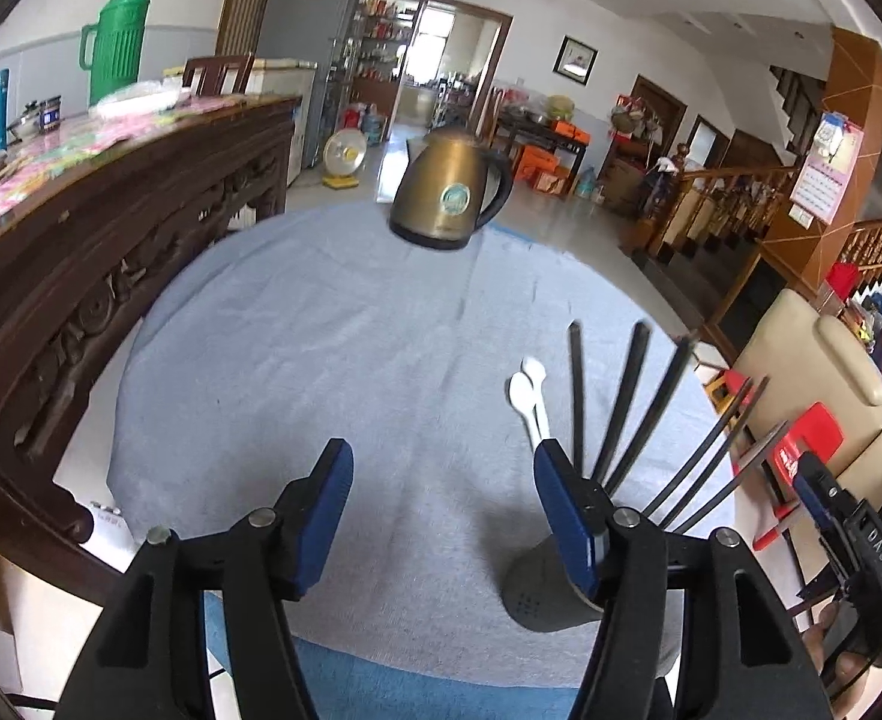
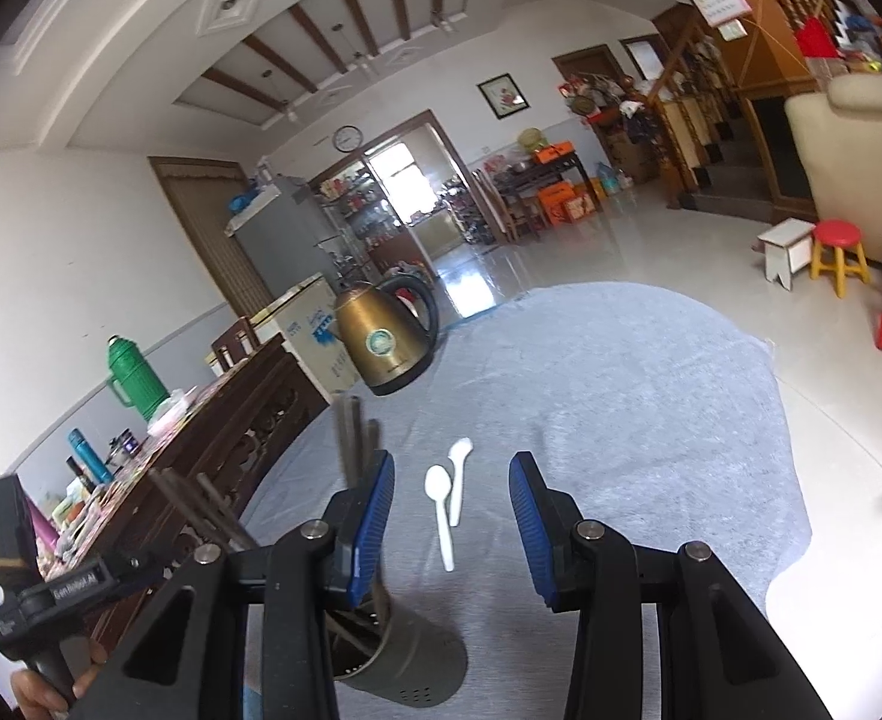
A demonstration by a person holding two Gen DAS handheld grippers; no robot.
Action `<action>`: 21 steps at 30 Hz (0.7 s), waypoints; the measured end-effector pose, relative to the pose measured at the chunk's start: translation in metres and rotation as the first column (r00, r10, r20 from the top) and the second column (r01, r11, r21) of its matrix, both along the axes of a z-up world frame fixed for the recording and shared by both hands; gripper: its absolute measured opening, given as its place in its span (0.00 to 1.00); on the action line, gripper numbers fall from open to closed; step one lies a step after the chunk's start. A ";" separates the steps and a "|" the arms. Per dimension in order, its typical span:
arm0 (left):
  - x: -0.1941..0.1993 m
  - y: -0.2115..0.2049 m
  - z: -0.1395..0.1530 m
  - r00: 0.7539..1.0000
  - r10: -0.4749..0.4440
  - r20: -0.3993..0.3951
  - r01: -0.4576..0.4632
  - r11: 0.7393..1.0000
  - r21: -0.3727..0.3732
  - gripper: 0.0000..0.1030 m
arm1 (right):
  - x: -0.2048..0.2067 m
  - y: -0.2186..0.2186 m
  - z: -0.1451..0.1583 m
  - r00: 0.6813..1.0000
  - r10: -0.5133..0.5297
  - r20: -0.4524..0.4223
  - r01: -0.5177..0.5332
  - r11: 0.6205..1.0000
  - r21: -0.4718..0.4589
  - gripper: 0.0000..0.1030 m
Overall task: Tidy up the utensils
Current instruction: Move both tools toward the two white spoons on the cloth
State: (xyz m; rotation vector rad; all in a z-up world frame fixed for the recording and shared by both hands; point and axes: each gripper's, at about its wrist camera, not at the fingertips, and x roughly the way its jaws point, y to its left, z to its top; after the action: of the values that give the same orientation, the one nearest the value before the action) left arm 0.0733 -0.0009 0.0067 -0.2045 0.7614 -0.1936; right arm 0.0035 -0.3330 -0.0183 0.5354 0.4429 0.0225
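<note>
Both tongs, left (image 1: 444, 516) and right (image 2: 452, 525), gape with nothing between.

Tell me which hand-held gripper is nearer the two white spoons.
Right. The right hand-held gripper has the white spoons lying between its open fingers; the left hand-held gripper sits off to their side, by the utensil holder.

Chopsticks (image 1: 627, 402) in holder (image 1: 546, 594), spoons (image 1: 528, 399) beside
</note>
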 end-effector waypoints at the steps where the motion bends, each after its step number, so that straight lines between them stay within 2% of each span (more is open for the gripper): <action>1: 0.002 0.001 -0.005 1.000 0.000 -0.009 0.000 1.000 0.001 0.62 | 0.001 -0.002 -0.001 1.000 -0.005 -0.006 0.005 1.000 0.003 0.42; 9: 0.023 0.008 -0.044 0.994 0.039 -0.104 -0.037 0.999 0.022 0.62 | 0.017 -0.022 -0.029 0.995 -0.039 -0.096 0.043 0.998 0.044 0.42; 21: 0.058 0.016 -0.094 0.969 0.086 -0.230 -0.076 0.996 0.052 0.62 | 0.051 -0.038 -0.084 0.970 -0.016 -0.243 0.045 0.992 0.115 0.42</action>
State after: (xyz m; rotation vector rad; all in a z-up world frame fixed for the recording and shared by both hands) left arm 0.1315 0.0150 -0.0874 -0.2199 0.9867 -0.0757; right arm 0.0550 -0.3708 -0.1021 0.6665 0.6742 -0.0469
